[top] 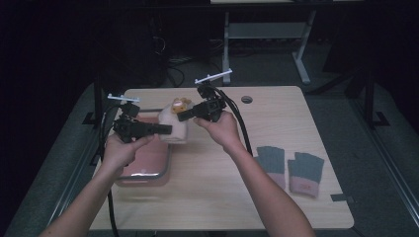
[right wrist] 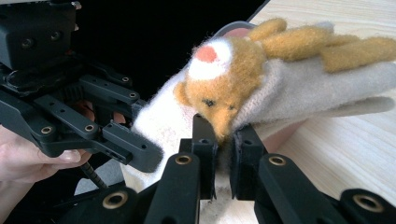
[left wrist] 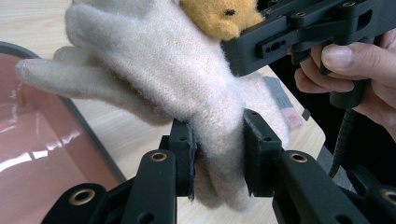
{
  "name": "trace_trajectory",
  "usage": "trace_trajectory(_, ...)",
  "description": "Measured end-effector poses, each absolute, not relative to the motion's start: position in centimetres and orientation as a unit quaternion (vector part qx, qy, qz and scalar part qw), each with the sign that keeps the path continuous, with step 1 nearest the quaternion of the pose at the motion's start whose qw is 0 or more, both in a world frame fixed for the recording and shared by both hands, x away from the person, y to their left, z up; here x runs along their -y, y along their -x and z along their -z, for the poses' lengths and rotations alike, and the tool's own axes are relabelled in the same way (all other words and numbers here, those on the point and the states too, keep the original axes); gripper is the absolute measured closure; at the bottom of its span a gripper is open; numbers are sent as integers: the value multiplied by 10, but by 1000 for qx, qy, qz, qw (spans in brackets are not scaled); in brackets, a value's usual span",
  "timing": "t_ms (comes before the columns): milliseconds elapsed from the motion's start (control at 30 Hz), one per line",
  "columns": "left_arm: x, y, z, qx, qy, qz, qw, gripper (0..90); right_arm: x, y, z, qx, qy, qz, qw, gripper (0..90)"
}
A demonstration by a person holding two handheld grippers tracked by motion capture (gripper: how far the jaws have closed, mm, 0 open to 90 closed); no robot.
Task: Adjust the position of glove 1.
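Pinching cream glove (top: 174,124) w/ both: left hand-held gripper (top: 167,130) at cuff, right hand-held gripper (top: 182,116) by bear patch, above pink tray (top: 146,168).

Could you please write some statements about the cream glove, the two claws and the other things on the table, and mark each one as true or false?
1. Both claws grip the cream glove. True: the left claw pinches its lower part and the right claw pinches it just below the bear face.
2. The glove lies flat on the table. False: it is held up between the two claws.
3. An orange bear face is sewn on the glove. True.
4. The grey and pink gloves lie inside the pink tray. False: they lie on the table, towards its right side, away from the tray.
5. The left claw stands wide open. False: it is shut on the glove.
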State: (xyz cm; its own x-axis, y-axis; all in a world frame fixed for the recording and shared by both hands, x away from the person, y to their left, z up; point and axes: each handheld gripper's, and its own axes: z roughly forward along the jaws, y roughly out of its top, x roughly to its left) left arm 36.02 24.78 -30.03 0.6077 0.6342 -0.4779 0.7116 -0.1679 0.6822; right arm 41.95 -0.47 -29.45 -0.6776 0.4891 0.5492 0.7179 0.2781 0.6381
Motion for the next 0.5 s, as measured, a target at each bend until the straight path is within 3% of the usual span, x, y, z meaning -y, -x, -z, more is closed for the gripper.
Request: trace_trajectory(500, -272, -358, 298, -453, -756, 34, 471, 685, -21, -425, 294, 791, 371, 468, 134, 827)
